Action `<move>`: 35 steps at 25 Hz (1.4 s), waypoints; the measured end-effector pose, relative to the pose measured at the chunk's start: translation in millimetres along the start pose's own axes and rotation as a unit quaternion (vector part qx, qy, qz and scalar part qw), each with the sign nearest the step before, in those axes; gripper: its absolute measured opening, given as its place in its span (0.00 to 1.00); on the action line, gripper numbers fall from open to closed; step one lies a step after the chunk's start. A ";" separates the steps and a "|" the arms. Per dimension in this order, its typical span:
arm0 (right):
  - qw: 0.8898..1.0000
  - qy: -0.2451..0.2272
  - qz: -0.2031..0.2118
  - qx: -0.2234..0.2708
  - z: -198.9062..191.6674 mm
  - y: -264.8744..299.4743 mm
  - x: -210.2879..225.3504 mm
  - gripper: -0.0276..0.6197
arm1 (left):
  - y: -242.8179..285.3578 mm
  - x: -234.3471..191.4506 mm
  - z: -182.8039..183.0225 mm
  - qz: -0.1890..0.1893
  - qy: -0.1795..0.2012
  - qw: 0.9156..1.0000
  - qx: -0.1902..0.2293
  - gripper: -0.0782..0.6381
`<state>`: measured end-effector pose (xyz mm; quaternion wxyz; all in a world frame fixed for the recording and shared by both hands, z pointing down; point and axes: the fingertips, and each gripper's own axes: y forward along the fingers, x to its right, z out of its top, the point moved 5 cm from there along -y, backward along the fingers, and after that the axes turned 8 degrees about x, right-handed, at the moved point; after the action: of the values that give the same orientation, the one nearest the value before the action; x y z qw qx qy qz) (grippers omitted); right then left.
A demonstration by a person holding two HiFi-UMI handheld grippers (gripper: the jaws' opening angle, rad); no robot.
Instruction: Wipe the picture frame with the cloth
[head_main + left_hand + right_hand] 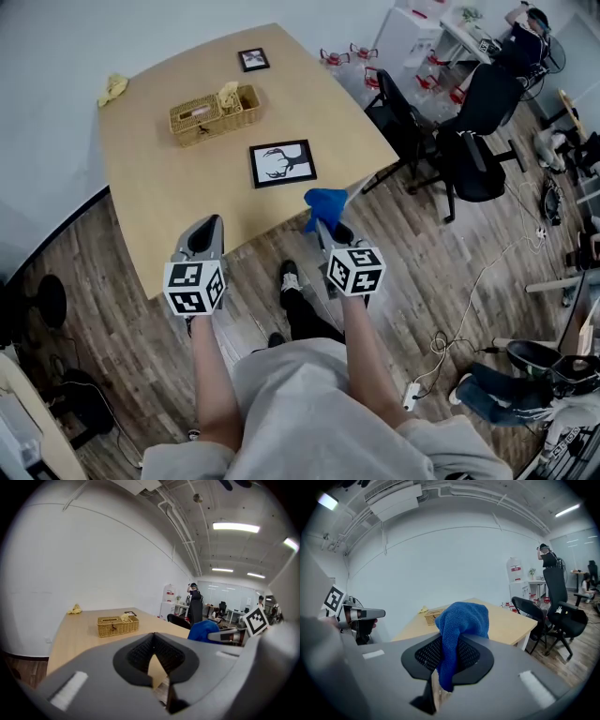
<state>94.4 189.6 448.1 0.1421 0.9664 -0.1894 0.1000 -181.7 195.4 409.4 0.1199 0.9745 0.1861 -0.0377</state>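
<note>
Pinching the cloth (325, 202), my right tool (323, 228) hovers short of the picture frame (282, 163); left tool (208, 228) pressed together, empty. Next: lower cloth onto frame

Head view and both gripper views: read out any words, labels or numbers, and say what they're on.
No readable words or numbers anywhere.
Marker cubes: black-and-white square codes only, no letters.
Picture frame: an antler drawing, no caption.
Red label on the white unit: too small to read.
</note>
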 end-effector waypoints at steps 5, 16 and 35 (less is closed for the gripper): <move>1.000 -0.006 0.011 -0.014 22.2 45.7 38.3 0.12 | 62.2 -4.1 18.2 -0.003 0.006 1.000 -0.007 0.18; 0.999 0.003 0.033 -0.036 51.9 143.0 100.4 0.12 | 167.9 -24.7 33.9 0.007 0.025 0.998 -0.051 0.18; 0.997 0.034 0.066 -0.034 69.1 217.8 121.0 0.11 | 220.0 -43.1 28.1 0.028 0.002 0.997 -0.071 0.18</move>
<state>128.0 -66.3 464.7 0.1748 0.9423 -0.2512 0.1358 -140.7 -25.3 435.6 0.1891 0.9685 0.1608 -0.0186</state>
